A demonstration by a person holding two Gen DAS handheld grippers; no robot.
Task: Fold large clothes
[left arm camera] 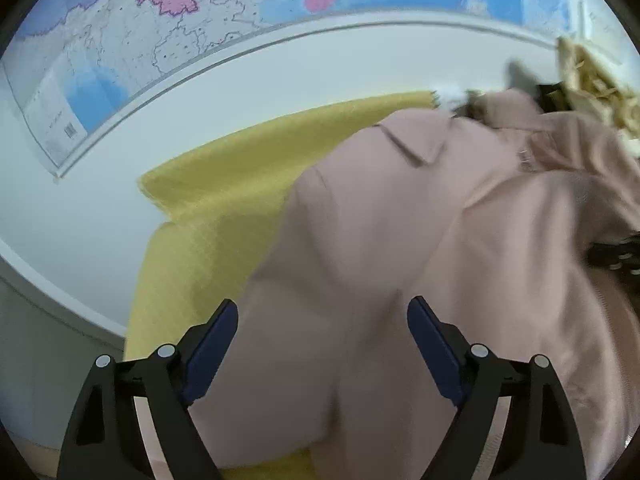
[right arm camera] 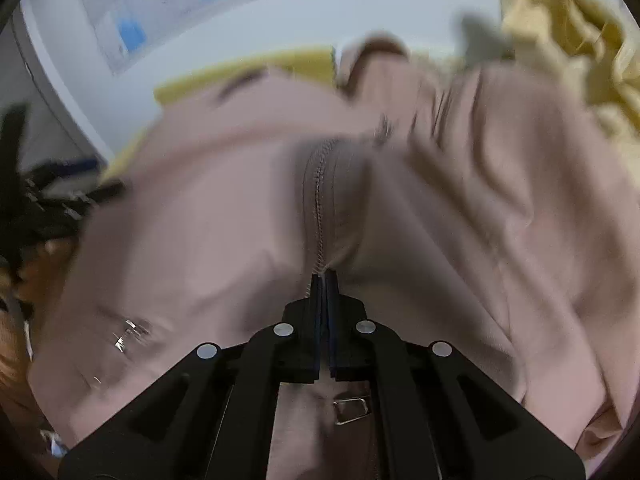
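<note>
A large pale pink jacket [left arm camera: 400, 220] lies rumpled on a yellow cloth [left arm camera: 208, 184]. Its collar flap [left arm camera: 416, 140] points toward the wall. My left gripper [left arm camera: 322, 308] hovers over the jacket's near part, blue pads wide apart; fabric shows between them but neither pad presses on it. In the right wrist view my right gripper [right arm camera: 325, 280] is shut on the pink jacket [right arm camera: 200, 220] at its zipper [right arm camera: 318, 200], and the fabric tents up from the fingertips. A metal zip pull [right arm camera: 352, 410] hangs below the jaws. Both views are blurred.
A wall map [left arm camera: 140, 40] hangs behind the yellow cloth, above a white wall band. A crumpled pale yellow garment [right arm camera: 568, 32] lies at the far right. The other gripper shows as a dark shape at each view's edge [left arm camera: 616, 256] [right arm camera: 48, 192].
</note>
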